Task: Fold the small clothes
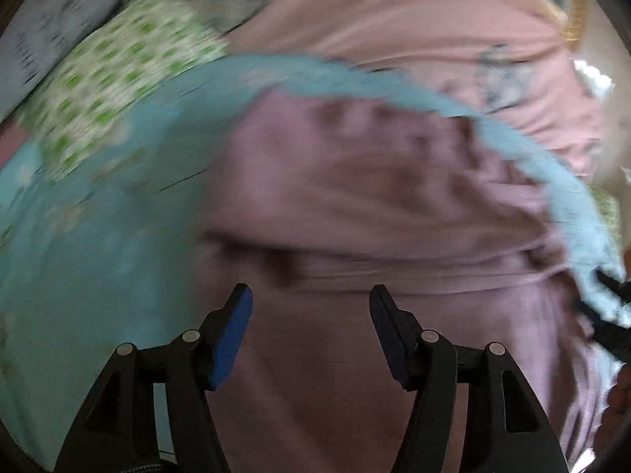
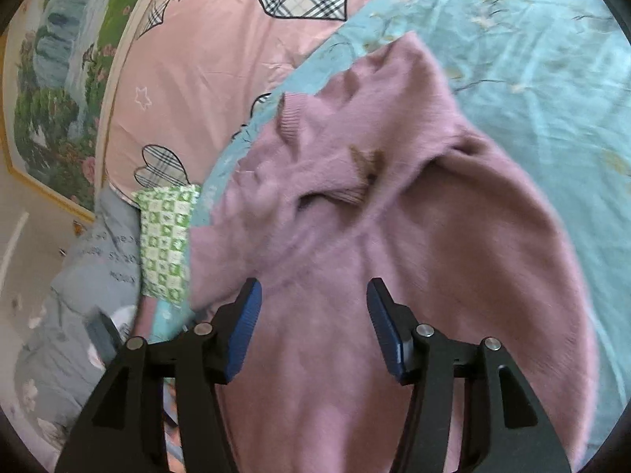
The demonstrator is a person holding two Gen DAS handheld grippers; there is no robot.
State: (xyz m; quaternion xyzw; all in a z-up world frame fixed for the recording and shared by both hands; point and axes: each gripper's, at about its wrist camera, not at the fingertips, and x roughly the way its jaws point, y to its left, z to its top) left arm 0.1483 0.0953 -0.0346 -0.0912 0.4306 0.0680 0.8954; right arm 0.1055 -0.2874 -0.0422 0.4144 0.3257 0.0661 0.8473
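Observation:
A small mauve knit sweater lies spread on a light blue floral sheet, its ribbed collar toward the far side and one sleeve folded across the chest. My right gripper is open just above the sweater's lower body, holding nothing. In the blurred left wrist view the same sweater fills the middle, and my left gripper is open over it, holding nothing. The right gripper's black tip shows at the right edge of the left wrist view.
A pink quilt with plaid hearts lies beyond the sheet. A green-and-white checked cloth and a grey-blue printed cloth lie at the left. A framed landscape picture hangs on the wall.

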